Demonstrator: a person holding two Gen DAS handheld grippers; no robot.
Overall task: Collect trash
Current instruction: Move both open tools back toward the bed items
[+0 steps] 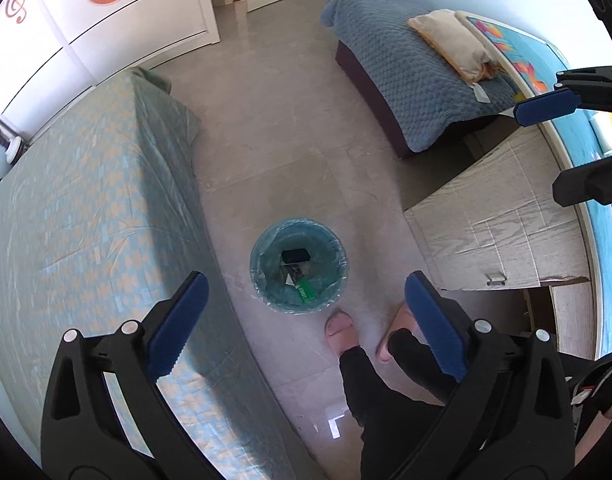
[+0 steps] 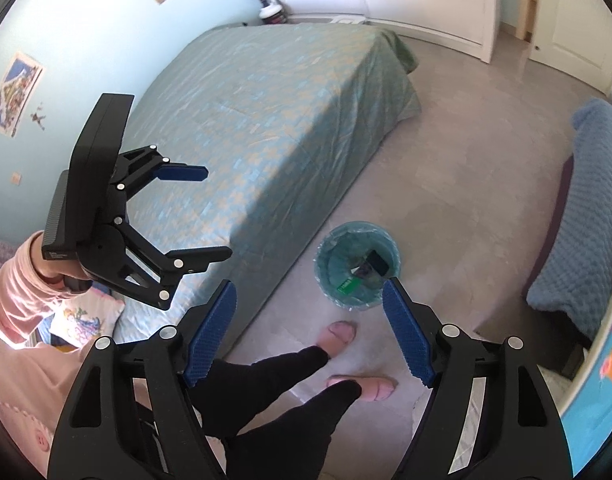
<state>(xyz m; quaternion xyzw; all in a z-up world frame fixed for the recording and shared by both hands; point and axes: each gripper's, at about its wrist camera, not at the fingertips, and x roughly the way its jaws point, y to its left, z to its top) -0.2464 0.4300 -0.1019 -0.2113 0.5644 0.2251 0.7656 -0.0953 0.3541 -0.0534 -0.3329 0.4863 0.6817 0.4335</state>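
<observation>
hovering above the lined bin (image 1: 299,266), left gripper (image 1: 306,320) and right gripper (image 2: 309,332) gape wide, empty; best confirm the scraps (image 1: 298,270) landed inside.

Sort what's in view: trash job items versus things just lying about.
Job: lined bin, black item and green packet inside it, left tongs, right tongs, both open and empty.
Lying about: green bed, pillow, blue blanket.
</observation>
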